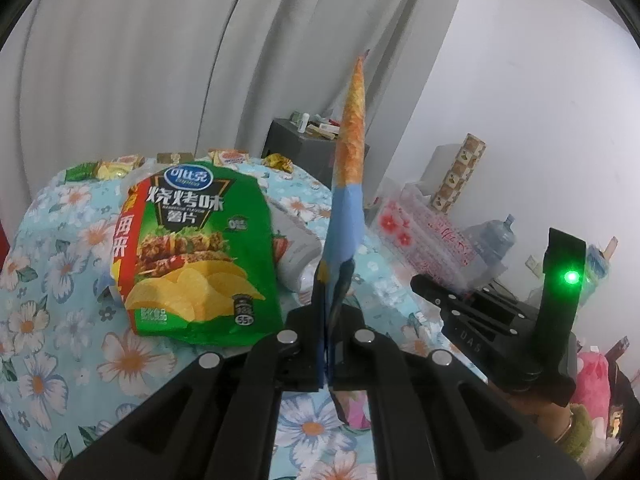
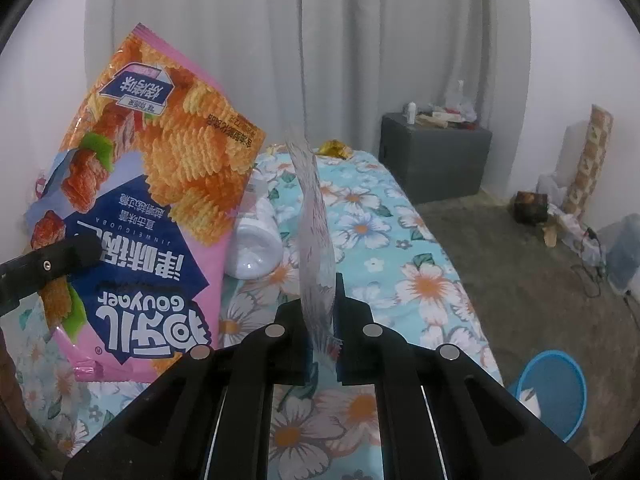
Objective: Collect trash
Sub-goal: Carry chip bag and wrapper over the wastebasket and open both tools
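1. Clamped tight in the left gripper (image 1: 332, 276): a pink and orange snack bag (image 1: 352, 140), standing upright and lifted clear of the bed (image 1: 60, 272). Seen edge-on from the left wrist as a thin strip; seen broadside from the right wrist, printed upside down with ridged crisps and blue panels.
2. Pinched in the closed right gripper (image 2: 320, 300): a thin, see-through wrapper (image 2: 316, 220), curving upward from between the fingers, raised above the bed.
3. Lying flat on the flowered turquoise bed cover, left of the pink bag in the left wrist view: a green crisp bag (image 1: 192, 256) with a red stripe down one side, untouched by either gripper.
4. Lying on its side on the bed, between the two held items in the right wrist view: a white plastic bottle (image 2: 256, 248), base toward the camera.
5. Scattered along the far edge of the bed: several small yellow and green wrappers (image 1: 120, 166) and one crumpled gold wrapper (image 2: 334, 148).
6. Beyond the bed, against grey curtains: a dark grey cabinet (image 2: 436, 160) with small clutter on top.
7. On the floor to the right of the bed, near the bottom of the right wrist view: a round blue basin (image 2: 552, 392).
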`<state>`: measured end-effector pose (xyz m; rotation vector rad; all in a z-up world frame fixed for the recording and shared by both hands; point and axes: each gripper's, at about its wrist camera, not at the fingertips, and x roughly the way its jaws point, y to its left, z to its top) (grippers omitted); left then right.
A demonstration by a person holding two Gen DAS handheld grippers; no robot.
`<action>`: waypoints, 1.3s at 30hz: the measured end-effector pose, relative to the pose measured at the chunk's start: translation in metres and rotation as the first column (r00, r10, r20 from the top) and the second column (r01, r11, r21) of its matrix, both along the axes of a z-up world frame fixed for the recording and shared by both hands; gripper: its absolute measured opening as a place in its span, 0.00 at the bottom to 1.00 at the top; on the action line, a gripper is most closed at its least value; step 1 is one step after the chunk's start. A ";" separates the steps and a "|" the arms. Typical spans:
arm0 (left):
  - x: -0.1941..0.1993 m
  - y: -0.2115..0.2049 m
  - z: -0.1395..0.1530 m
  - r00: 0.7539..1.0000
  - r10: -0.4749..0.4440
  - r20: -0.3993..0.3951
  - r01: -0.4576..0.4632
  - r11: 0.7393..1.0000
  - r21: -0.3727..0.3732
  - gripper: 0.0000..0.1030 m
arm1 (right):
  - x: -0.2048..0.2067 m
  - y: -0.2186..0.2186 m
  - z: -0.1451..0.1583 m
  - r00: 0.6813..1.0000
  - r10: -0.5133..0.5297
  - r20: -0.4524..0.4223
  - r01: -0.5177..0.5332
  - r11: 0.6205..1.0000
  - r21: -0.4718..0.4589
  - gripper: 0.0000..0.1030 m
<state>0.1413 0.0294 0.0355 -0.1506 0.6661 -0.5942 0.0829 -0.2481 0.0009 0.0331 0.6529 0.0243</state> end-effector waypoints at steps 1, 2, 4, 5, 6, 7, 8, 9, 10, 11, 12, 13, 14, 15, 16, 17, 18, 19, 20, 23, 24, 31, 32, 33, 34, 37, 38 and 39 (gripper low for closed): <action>-0.001 -0.001 0.001 1.000 -0.003 0.005 0.003 1.000 0.002 0.00 | 0.002 -0.003 0.001 1.000 -0.001 0.002 0.001 1.000 0.003 0.06; -0.002 -0.003 0.003 1.000 -0.005 0.008 0.005 1.000 0.004 0.00 | 0.002 -0.004 0.002 1.000 -0.002 0.005 0.002 1.000 0.007 0.06; -0.005 -0.006 0.006 1.000 -0.009 0.018 0.009 1.000 0.007 0.00 | 0.000 -0.006 0.003 1.000 -0.006 0.013 0.006 1.000 0.013 0.06; -0.006 -0.007 0.007 1.000 -0.010 0.023 0.010 1.000 0.008 0.00 | -0.001 -0.007 0.003 1.000 -0.008 0.016 0.007 1.000 0.016 0.06; -0.008 -0.008 0.009 0.999 -0.013 0.031 0.013 1.000 0.010 0.00 | -0.003 -0.007 0.004 1.000 -0.009 0.021 0.009 1.000 0.018 0.06; -0.008 -0.009 0.011 0.999 -0.015 0.035 0.015 1.000 0.011 0.00 | -0.004 -0.007 0.004 1.000 -0.010 0.024 0.010 1.000 0.020 0.06; -0.010 -0.011 0.012 0.999 -0.018 0.042 0.018 1.000 0.014 0.00 | -0.006 -0.008 0.005 1.000 -0.013 0.028 0.012 1.000 0.022 0.06; -0.010 -0.012 0.013 0.999 -0.021 0.046 0.020 1.000 0.016 0.00 | -0.007 -0.008 0.005 0.999 -0.014 0.031 0.013 1.000 0.025 0.06; -0.011 -0.013 0.014 0.998 -0.024 0.049 0.023 1.000 0.018 0.00 | -0.007 -0.008 0.005 0.999 -0.015 0.034 0.014 1.000 0.027 0.06; -0.012 -0.015 0.016 0.998 -0.026 0.052 0.025 0.999 0.019 0.00 | -0.010 -0.008 0.006 0.999 -0.018 0.038 0.016 0.999 0.031 0.06; -0.013 -0.016 0.017 0.998 -0.029 0.056 0.028 0.999 0.019 0.00 | -0.011 -0.010 0.006 0.999 -0.019 0.041 0.018 0.999 0.034 0.06; -0.015 -0.017 0.018 0.998 -0.032 0.059 0.031 0.999 0.020 0.00 | -0.012 -0.011 0.006 0.999 -0.021 0.043 0.020 0.999 0.036 0.06; -0.016 -0.019 0.019 0.997 -0.035 0.062 0.033 0.999 0.022 0.00 | -0.014 -0.012 0.007 0.998 -0.025 0.049 0.023 0.999 0.040 0.06; -0.017 -0.021 0.021 0.997 -0.037 0.065 0.036 0.999 0.023 0.00 | -0.015 -0.014 0.007 0.998 -0.027 0.052 0.025 0.999 0.044 0.06; -0.018 -0.022 0.022 0.997 -0.041 0.067 0.039 0.999 0.024 0.00 | -0.017 -0.015 0.007 0.998 -0.029 0.053 0.027 0.998 0.051 0.06; -0.019 -0.024 0.023 0.996 -0.047 0.072 0.045 0.999 0.024 0.00 | -0.018 -0.017 0.008 0.998 -0.033 0.054 0.030 0.998 0.061 0.06; -0.020 -0.026 0.025 0.996 -0.050 0.075 0.049 0.999 0.024 0.00 | -0.021 -0.020 0.008 0.998 -0.039 0.055 0.035 0.997 0.075 0.06; -0.021 -0.028 0.026 0.995 -0.056 0.079 0.054 0.998 0.023 0.00 | -0.022 -0.023 0.008 0.998 -0.044 0.055 0.039 0.996 0.082 0.06; -0.022 -0.030 0.028 0.994 -0.063 0.084 0.062 0.998 0.021 0.00 | -0.025 -0.025 0.008 0.997 -0.052 0.056 0.047 0.995 0.093 0.06; -0.023 -0.037 0.031 0.992 -0.087 0.094 0.085 0.996 0.018 0.00 | -0.031 -0.033 0.009 0.996 -0.073 0.059 0.066 0.991 0.114 0.06; -0.023 -0.040 0.033 0.991 -0.095 0.094 0.094 0.995 0.018 0.00 | -0.034 -0.037 0.010 0.995 -0.084 0.060 0.077 0.990 0.120 0.06; -0.018 -0.069 0.037 0.979 -0.182 0.096 0.181 0.983 0.021 0.00 | -0.051 -0.057 0.015 0.984 -0.160 0.073 0.147 0.977 0.154 0.06; -0.018 -0.073 0.038 0.976 -0.193 0.097 0.191 0.981 0.023 0.00 | -0.053 -0.061 0.015 0.983 -0.170 0.072 0.157 0.974 0.162 0.06; -0.018 -0.078 0.038 0.973 -0.208 0.100 0.207 0.978 0.027 0.00 | -0.056 -0.063 0.015 0.981 -0.179 0.072 0.165 0.972 0.168 0.06; -0.018 -0.084 0.038 0.970 -0.222 0.101 0.220 0.975 0.030 0.00 | -0.059 -0.068 0.015 0.978 -0.195 0.073 0.180 0.968 0.172 0.06; -0.016 -0.102 0.039 0.959 -0.266 0.098 0.262 0.964 0.047 0.00 | -0.065 -0.080 0.015 0.969 -0.236 0.078 0.218 0.958 0.188 0.06; -0.015 -0.111 0.039 0.954 -0.283 0.095 0.279 0.959 0.053 0.00 | -0.069 -0.087 0.015 0.964 -0.255 0.079 0.236 0.952 0.197 0.06; -0.013 -0.118 0.038 0.950 -0.297 0.093 0.293 0.954 0.056 0.00 | -0.071 -0.091 0.014 0.960 -0.268 0.080 0.247 0.948 0.202 0.06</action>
